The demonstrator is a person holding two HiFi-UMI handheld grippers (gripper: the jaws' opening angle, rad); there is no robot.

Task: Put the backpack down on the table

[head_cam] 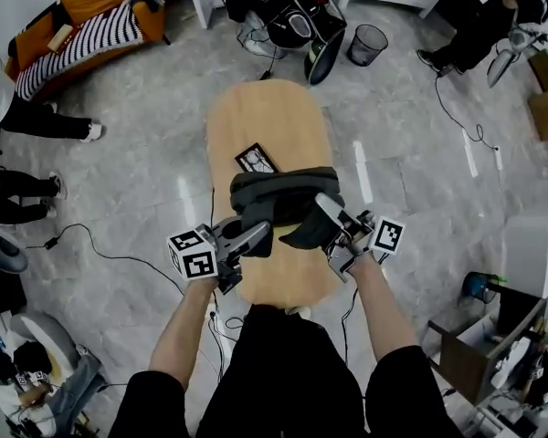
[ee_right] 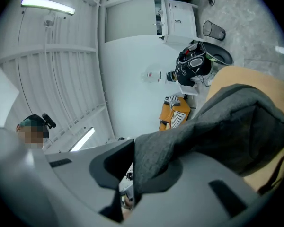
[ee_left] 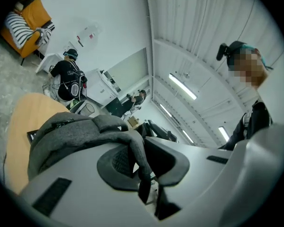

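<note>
A dark grey backpack (head_cam: 283,199) hangs between my two grippers over the near half of the oval wooden table (head_cam: 265,117). My left gripper (head_cam: 256,235) is shut on a grey fabric strap of the backpack (ee_left: 85,131); the strap runs down between its jaws. My right gripper (head_cam: 321,226) is shut on the backpack's other side, a fold of grey cloth (ee_right: 227,126) pinched between its jaws. Whether the bag rests on the tabletop or hangs just above it I cannot tell.
A black-framed flat card (head_cam: 256,160) lies on the table just beyond the backpack. A wire bin (head_cam: 368,44), a dark chair pile (head_cam: 288,12) and an orange sofa (head_cam: 91,21) stand past the table's far end. People stand around the room; cables cross the floor.
</note>
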